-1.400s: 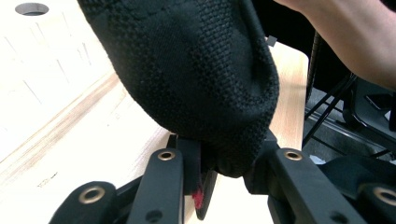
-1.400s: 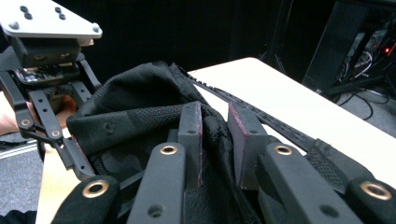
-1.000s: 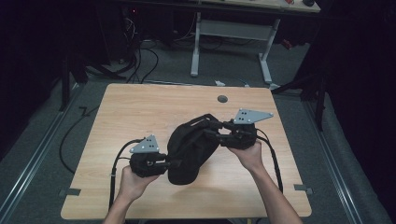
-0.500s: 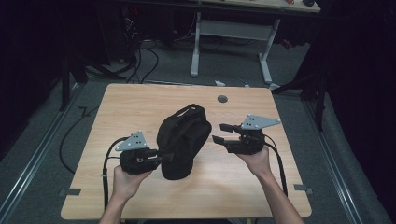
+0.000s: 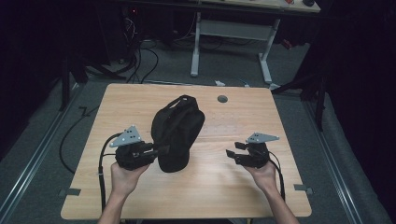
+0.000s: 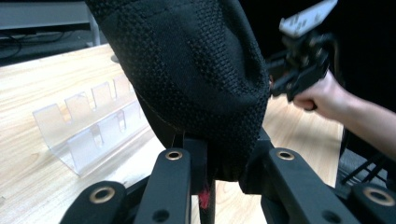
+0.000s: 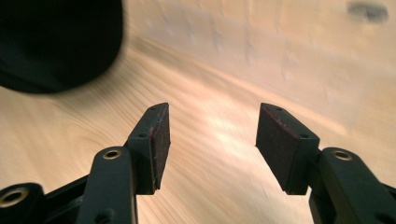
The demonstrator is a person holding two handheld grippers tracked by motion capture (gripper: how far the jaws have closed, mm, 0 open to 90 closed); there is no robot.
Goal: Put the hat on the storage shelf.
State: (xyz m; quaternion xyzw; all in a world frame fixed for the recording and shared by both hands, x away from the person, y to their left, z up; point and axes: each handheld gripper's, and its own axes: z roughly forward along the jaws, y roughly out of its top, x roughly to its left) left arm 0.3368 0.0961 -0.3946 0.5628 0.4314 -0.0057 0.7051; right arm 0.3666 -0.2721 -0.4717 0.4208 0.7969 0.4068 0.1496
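Since the earlier frame my right claw [image 5: 232, 155] has let go of the bag [image 5: 176, 133], dropped away from it and now sits low at about 4 o'clock on the bench [image 5: 233, 196], well apart from the bag; its jaws have just been opening and now stand apart with nothing between them, bare wood showing through the gap in the right gripper view. My left claw [image 5: 161, 150] is clamped together on the bag's lower edge, black woven fabric pinched between the jaws in the left gripper view. I count one bag, black, standing near the middle of the bench with its handle loop toward 12 o'clock. One clear plastic rack [image 6: 91, 128] lies on the bench beyond the bag in the left gripper view. One round grommet hole [image 5: 222, 99] sits at about 1 o'clock. Two claws, one in each hand
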